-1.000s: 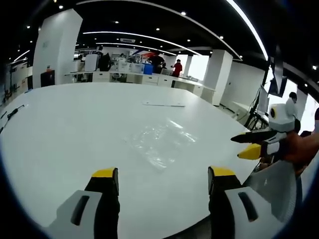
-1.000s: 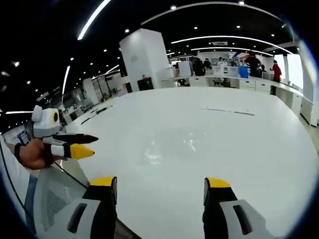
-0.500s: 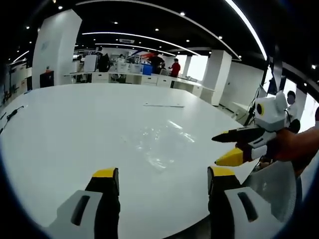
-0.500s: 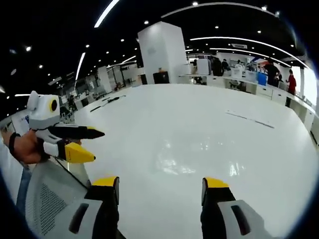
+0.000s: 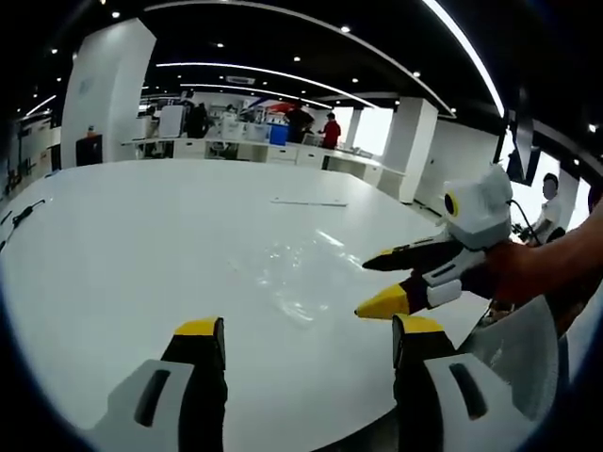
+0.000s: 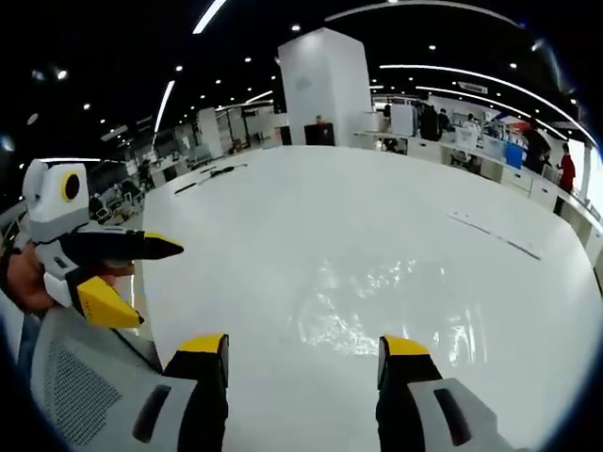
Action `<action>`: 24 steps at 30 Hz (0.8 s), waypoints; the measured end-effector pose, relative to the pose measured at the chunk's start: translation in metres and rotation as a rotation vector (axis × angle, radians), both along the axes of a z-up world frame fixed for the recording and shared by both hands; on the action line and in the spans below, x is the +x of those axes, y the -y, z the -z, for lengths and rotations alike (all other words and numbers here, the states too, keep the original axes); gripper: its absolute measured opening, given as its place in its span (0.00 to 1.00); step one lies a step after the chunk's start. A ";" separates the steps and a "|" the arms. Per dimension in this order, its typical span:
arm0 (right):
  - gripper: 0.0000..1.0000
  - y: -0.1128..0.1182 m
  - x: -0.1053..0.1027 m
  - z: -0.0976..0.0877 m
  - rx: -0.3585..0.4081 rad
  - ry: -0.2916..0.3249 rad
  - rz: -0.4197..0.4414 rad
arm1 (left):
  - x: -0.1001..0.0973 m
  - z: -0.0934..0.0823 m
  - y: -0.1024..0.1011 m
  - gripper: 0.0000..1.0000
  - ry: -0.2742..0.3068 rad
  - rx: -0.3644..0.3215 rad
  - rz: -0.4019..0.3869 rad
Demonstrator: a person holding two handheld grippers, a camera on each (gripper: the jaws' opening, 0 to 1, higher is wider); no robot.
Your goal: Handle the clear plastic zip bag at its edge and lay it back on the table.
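Right gripper [image 5: 372, 282] hovering at 3 o'clock, jaws parted, gripping nothing, over table [image 5: 113, 245]; left gripper [image 6: 141, 278] likewise released. Clear zip bag [image 6: 386, 306] barely showing, edges lost in glare.

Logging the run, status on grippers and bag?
Both grippers open: left gripper, right gripper. Clear zip bag flat on white table, ungripped. Nothing in the way.
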State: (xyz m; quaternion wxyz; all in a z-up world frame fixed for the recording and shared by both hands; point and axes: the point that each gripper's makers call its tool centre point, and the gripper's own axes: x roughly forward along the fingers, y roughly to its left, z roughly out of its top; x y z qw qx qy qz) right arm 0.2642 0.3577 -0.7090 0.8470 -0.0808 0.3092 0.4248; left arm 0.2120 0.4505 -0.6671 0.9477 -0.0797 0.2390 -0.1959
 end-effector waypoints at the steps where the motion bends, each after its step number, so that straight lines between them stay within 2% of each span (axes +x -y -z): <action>1: 0.63 -0.001 0.001 0.002 -0.001 -0.003 0.000 | 0.000 0.000 0.001 0.72 -0.003 -0.003 0.000; 10: 0.63 -0.011 0.010 0.005 0.016 -0.010 0.013 | -0.001 0.006 0.004 0.72 -0.028 0.013 0.024; 18: 0.63 -0.018 0.021 0.012 0.007 -0.015 -0.003 | 0.000 0.005 0.004 0.71 -0.024 0.014 0.021; 24: 0.61 -0.026 0.021 0.017 -0.004 -0.023 -0.013 | 0.000 0.005 0.005 0.71 -0.023 0.015 0.026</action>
